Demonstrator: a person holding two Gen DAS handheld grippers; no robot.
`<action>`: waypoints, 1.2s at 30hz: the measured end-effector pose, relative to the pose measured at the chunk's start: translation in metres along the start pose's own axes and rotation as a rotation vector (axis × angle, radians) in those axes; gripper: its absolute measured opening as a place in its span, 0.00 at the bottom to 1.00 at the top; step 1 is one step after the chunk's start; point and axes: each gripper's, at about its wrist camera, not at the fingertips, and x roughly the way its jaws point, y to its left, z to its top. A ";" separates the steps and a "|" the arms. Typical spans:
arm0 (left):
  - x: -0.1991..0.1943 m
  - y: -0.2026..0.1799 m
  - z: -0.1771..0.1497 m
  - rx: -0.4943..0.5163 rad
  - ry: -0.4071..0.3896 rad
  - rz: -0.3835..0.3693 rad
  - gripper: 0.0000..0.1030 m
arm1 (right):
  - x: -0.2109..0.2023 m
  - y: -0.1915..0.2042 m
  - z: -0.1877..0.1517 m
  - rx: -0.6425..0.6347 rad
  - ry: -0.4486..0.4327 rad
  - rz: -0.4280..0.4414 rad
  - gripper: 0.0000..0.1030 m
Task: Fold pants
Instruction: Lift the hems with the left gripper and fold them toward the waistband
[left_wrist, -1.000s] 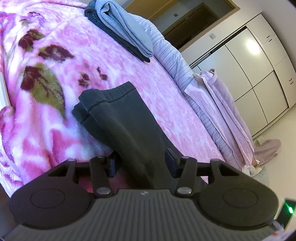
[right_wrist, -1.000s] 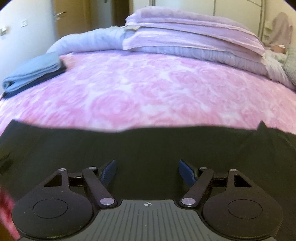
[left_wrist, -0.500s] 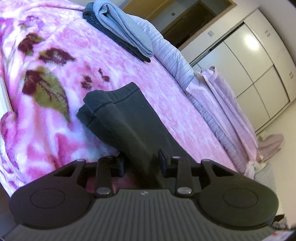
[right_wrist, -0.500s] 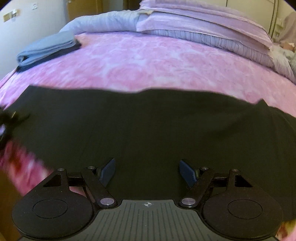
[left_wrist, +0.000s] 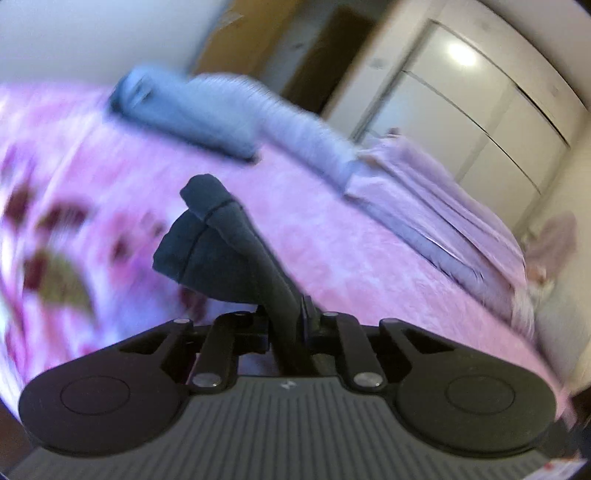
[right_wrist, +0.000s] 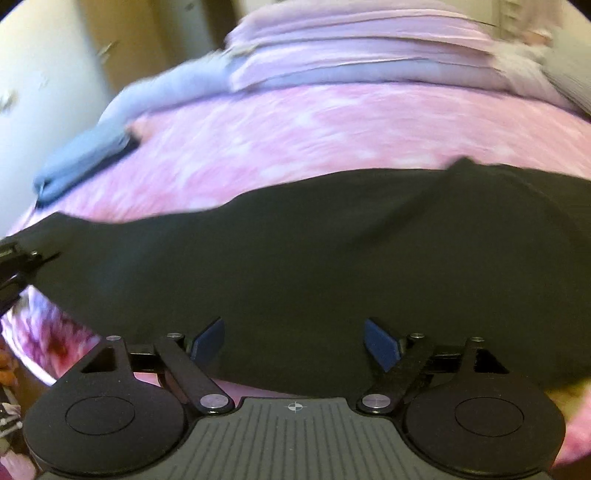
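Note:
Dark pants lie stretched across a pink flowered blanket. My right gripper hovers over their near edge, jaws opening wide, the cloth below them but not pinched. In the left wrist view my left gripper has its jaws closing on a bunched leg end of the pants, and the pads press the fabric. The cuff sticks up beyond the fingers, lifted off the blanket. The left gripper's tip shows at the pants' left end in the right wrist view.
A folded blue and dark pile of clothes sits on the far left of the bed. Lilac pillows and a striped quilt line the head of the bed. A white wardrobe stands behind it.
The left jaws have come together on the pants leg, and the hand has risen and rolled, lifting the cuff. The right gripper has slid sideways along the pants and opened a little wider.

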 end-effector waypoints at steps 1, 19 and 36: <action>-0.005 -0.016 0.004 0.063 -0.022 -0.006 0.11 | -0.010 -0.015 0.000 0.035 -0.019 -0.011 0.78; 0.043 -0.314 -0.193 0.915 0.286 -0.352 0.27 | -0.145 -0.206 -0.026 0.448 -0.243 -0.219 0.78; 0.033 -0.167 -0.072 0.389 0.287 -0.272 0.37 | -0.023 -0.158 -0.005 0.768 -0.016 0.321 0.57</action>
